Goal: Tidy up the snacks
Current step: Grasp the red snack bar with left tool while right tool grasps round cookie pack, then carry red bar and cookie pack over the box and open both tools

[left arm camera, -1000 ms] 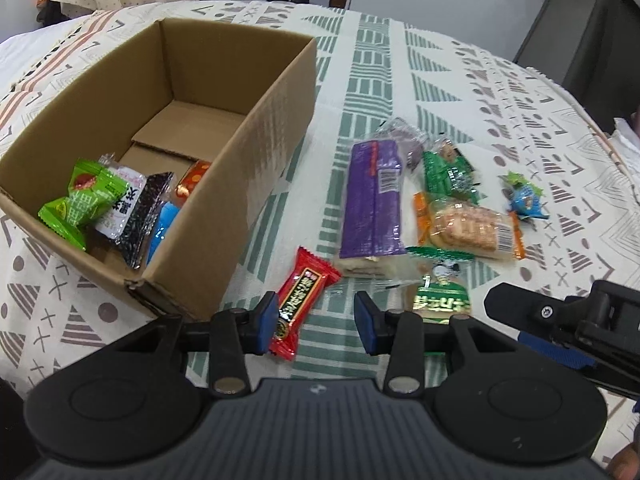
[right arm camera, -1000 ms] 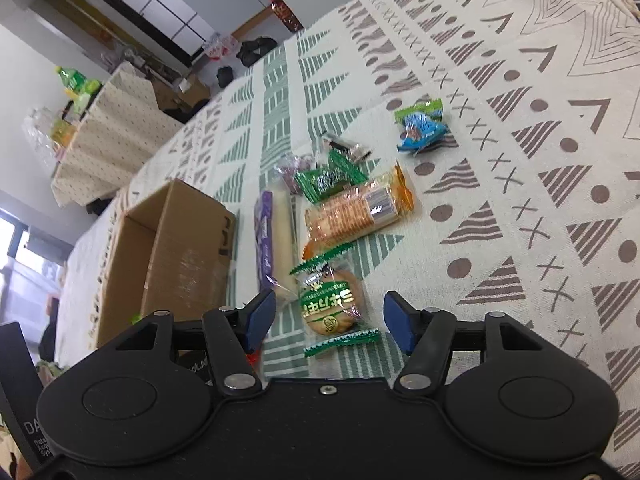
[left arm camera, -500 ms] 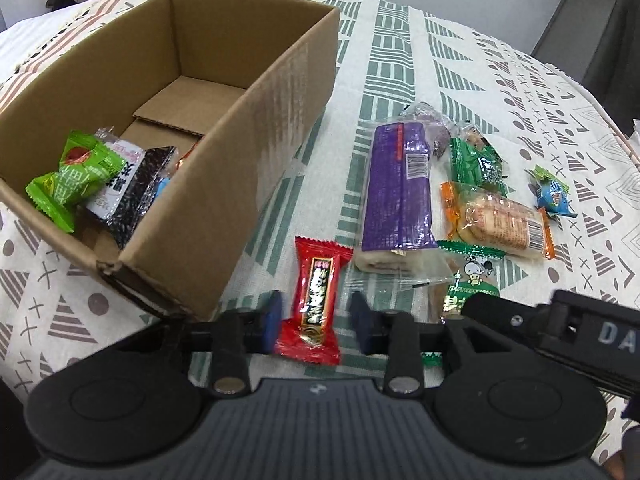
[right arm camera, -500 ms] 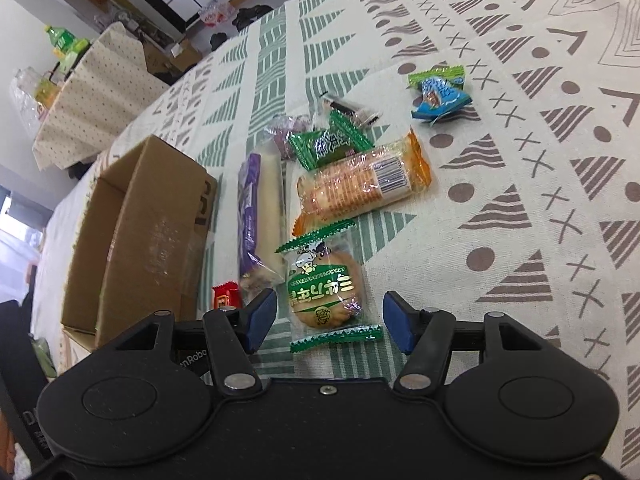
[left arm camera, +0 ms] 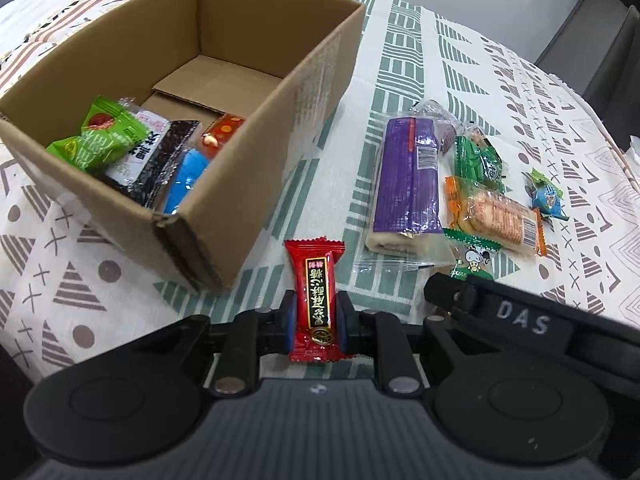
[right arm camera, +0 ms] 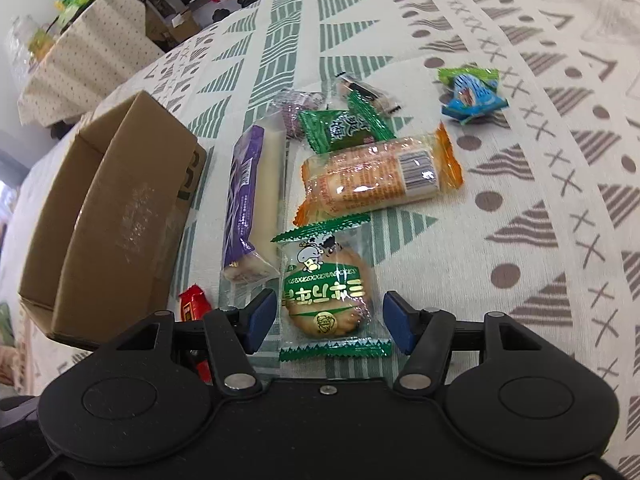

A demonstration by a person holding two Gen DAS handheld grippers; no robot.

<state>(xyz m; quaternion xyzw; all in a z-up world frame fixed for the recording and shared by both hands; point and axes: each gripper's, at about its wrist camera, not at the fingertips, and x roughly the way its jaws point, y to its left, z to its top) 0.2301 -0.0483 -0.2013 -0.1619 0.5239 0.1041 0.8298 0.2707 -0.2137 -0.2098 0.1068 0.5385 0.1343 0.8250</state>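
The left gripper (left arm camera: pixel 316 322) tips steeply down over the bench (left arm camera: pixel 72 300), and its fingers (left arm camera: pixel 289 322) have just closed on the red candy bar (left arm camera: pixel 316 300) — the blue pads press both long sides of the wrapper. That bar is a glossy red packet with a black label strip in gold characters and crimped ends, lying just beside the near corner of the cardboard box (left arm camera: pixel 256 168).

The right gripper (right arm camera: pixel 329 318) also points down at a slope, its fingers (right arm camera: pixel 262 316) spread apart with the round biscuit pack (right arm camera: pixel 326 296) lying between them, not touched by either pad. The pack is clear film with green zigzag ends and a green band over one golden biscuit.

On the patterned cloth outside the box lie six more snacks besides the red bar: one long purple roll cake (right arm camera: pixel 248 196), one orange cracker pack (right arm camera: pixel 380 178), one green packet (right arm camera: pixel 344 128), one small purple-tinted packet (right arm camera: pixel 294 108) behind it, one small clear sweet (right arm camera: pixel 368 92), and one blue-and-green candy (right arm camera: pixel 470 94) well apart to the right. Inside the box — five packets: one green, one white, one black, one blue, one orange-red.
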